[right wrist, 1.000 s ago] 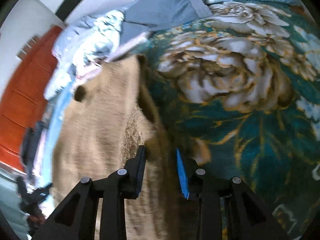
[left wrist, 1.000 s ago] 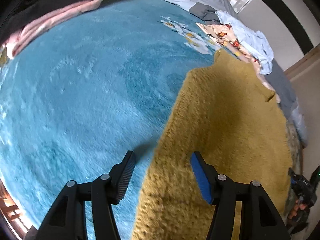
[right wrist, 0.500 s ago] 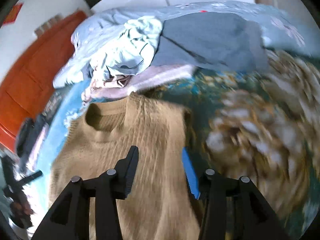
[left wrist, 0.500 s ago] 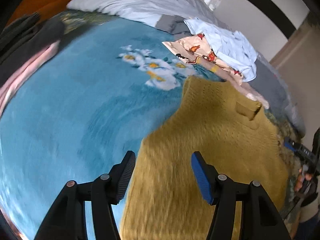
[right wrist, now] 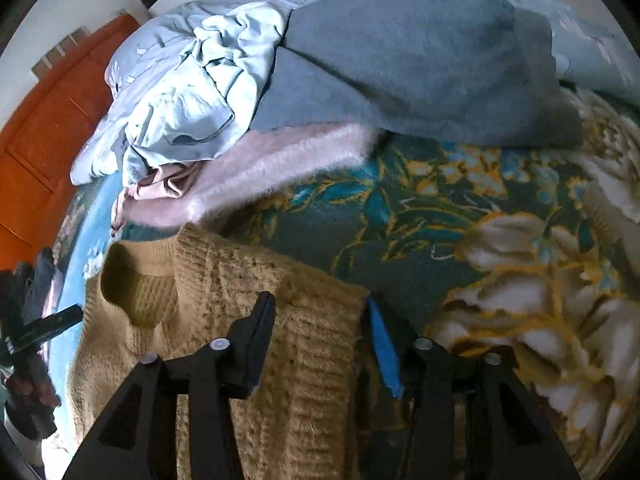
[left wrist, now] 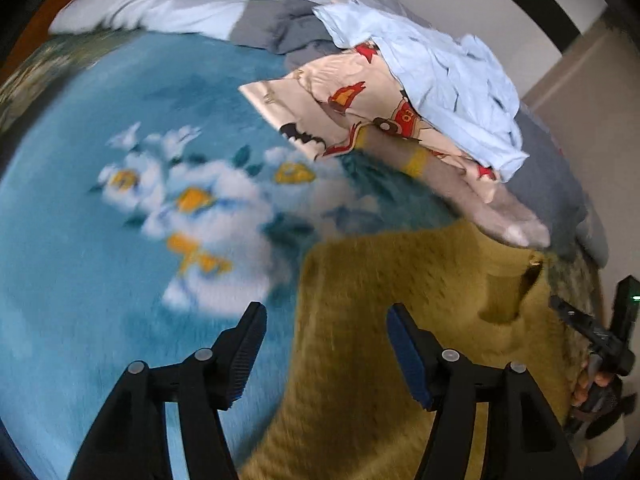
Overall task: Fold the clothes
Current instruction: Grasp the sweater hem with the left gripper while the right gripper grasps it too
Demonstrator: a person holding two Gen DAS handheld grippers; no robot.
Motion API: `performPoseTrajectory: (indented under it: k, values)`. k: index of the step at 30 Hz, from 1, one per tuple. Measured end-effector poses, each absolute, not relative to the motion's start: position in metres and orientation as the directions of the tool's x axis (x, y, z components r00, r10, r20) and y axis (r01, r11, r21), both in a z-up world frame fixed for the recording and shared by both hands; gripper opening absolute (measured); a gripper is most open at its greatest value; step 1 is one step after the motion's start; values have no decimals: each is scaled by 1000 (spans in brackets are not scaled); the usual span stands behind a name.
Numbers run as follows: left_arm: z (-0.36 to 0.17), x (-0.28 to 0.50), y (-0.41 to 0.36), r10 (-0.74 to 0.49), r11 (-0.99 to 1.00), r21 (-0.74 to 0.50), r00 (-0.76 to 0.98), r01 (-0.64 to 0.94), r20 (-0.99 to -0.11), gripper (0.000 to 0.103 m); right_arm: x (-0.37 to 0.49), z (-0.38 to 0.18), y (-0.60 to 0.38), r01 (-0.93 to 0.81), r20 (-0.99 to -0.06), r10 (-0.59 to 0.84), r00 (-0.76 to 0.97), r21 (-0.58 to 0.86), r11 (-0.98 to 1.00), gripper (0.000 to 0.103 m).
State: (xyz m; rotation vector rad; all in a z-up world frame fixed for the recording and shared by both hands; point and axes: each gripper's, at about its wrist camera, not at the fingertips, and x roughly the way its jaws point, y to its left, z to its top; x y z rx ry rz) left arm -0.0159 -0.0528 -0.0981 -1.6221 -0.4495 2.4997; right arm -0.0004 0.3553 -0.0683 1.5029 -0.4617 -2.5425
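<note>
A mustard-yellow knitted sweater lies flat on the bed, collar toward the clothes pile. My left gripper is open, hovering over the sweater's left shoulder edge where it meets the blue blanket. My right gripper is open above the sweater's right shoulder edge, with knit below the gap and nothing pinched. The right gripper, held by a hand, shows at the far right of the left wrist view.
Beyond the collar sits a pile of clothes: a light blue shirt, a cartoon-print garment, a pink fuzzy piece and a grey sweater. The bed carries a blue flowered blanket and a teal floral blanket. An orange door stands at left.
Both grippers have travelled up along the sweater toward its shoulders and collar. The right gripper, which had the sweater's side edge between its fingers, has widened and let it go.
</note>
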Motion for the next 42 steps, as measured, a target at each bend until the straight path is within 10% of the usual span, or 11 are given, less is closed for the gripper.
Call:
performPoseTrajectory:
  k: [11, 16, 20, 42]
  values:
    - [-106, -42, -29, 242, -970, -220, -403, -101, -882, 62, 1, -69, 357, -35, -793, -306, -526, 380, -924, 56]
    - [-99, -37, -27, 253, -967, -221, -417, -123, -873, 13, 0, -64, 350, -45, -793, -327, -514, 406, -913, 41]
    - [-76, -25, -33, 281, -960, -246, -454, -137, -846, 13, -1, -60, 345, -52, -792, -346, -503, 427, -903, 21]
    - [71, 236, -62, 351, -935, -249, -745, -251, -567, 13, 204, 81, 338, 258, -515, -509, -690, 482, -837, 20]
